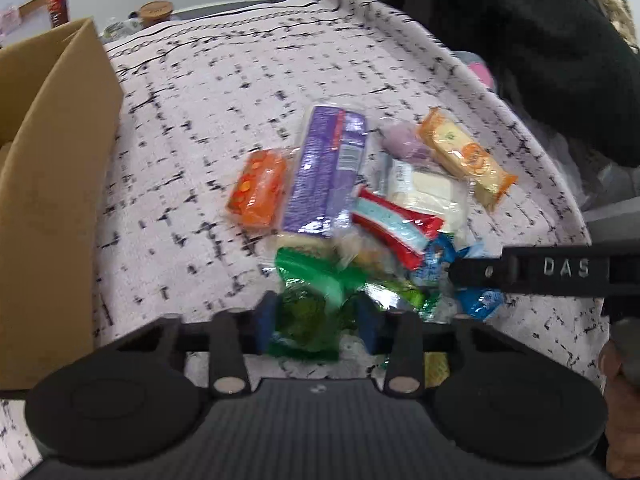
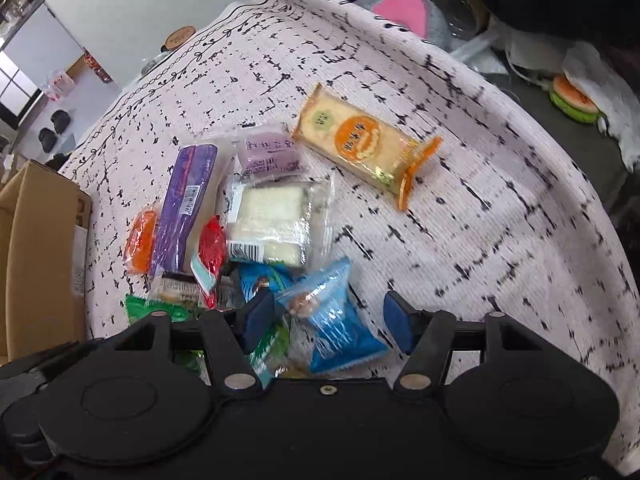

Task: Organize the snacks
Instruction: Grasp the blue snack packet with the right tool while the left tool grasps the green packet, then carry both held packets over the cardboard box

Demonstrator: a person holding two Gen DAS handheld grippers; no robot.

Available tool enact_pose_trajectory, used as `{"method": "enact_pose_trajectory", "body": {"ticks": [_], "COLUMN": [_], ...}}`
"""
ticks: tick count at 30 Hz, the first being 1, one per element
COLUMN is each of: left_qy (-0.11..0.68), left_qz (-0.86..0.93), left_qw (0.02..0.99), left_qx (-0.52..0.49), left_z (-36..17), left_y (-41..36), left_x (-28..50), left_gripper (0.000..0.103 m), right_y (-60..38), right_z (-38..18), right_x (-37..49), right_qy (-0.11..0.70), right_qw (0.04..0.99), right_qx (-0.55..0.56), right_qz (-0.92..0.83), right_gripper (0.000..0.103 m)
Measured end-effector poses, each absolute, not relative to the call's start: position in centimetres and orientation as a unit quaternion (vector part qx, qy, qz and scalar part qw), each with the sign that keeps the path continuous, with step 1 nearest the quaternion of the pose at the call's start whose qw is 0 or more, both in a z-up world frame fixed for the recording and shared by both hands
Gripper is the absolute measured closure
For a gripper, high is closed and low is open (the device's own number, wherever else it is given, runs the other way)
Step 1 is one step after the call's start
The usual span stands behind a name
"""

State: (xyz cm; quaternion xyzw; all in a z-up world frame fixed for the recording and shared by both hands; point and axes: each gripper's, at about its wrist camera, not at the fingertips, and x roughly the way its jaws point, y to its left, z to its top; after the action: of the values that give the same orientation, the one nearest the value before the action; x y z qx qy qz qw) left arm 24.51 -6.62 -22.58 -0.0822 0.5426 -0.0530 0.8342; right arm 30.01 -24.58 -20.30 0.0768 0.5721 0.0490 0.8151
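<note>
Snack packets (image 1: 360, 208) lie heaped on tabletop centre, none visibly boxed; left gripper (image 1: 316, 322) fingers pinch green packet (image 1: 304, 312), right gripper (image 2: 328, 320) fingers straddle blue packet (image 2: 340, 332), half-wide

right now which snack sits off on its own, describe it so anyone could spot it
Start at the pale tablecloth with black dashes, then find the snack pile in its middle. Just beyond the pile lies the cracker pack: long, clear, orange ends, a round orange label, nothing lying on it.

Snack pile (image 1: 360, 216) crowds the tabletop (image 1: 208, 92) middle; bare cloth lies beyond it. A cardboard box (image 1: 52, 200) walls the left side.
</note>
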Motion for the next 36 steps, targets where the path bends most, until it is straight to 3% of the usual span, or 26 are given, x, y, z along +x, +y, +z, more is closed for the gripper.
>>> {"method": "enact_pose_trajectory", "body": {"ticks": [1, 4, 5, 21, 36], "left_qy": [0.545, 0.540, 0.536, 0.489, 0.456], "left_qz": [-0.049, -0.040, -0.041, -0.033, -0.008], "left_qw": [0.833, 0.836, 0.839, 0.866, 0.884], "left_qx": [-0.083, -0.089, -0.088, -0.095, -0.099], "left_z": [-22.6, -21.8, -21.4, -14.0, -10.2], "left_y": [-6.5, -6.1, -6.0, -5.5, -3.5], "left_x": [24.5, 24.3, 24.2, 21.1, 18.4], "left_gripper": [0.073, 0.074, 0.074, 0.075, 0.075], "right_y": [-24.4, -24.2, -24.2, -23.9, -22.5], "right_z": [-20.4, -20.5, -20.4, -14.9, -11.7], "right_x": [30.1, 29.9, 29.8, 26.7, 23.5], "right_qy": [0.574, 0.575, 0.573, 0.502, 0.444], "right_qw": [0.814, 0.813, 0.814, 0.848, 0.878], "right_qx": [0.076, 0.072, 0.069, 0.120, 0.119], "right_qz": [0.052, 0.061, 0.061, 0.124, 0.133], "right_gripper": [0.057, 0.066, 0.076, 0.080, 0.081]}}
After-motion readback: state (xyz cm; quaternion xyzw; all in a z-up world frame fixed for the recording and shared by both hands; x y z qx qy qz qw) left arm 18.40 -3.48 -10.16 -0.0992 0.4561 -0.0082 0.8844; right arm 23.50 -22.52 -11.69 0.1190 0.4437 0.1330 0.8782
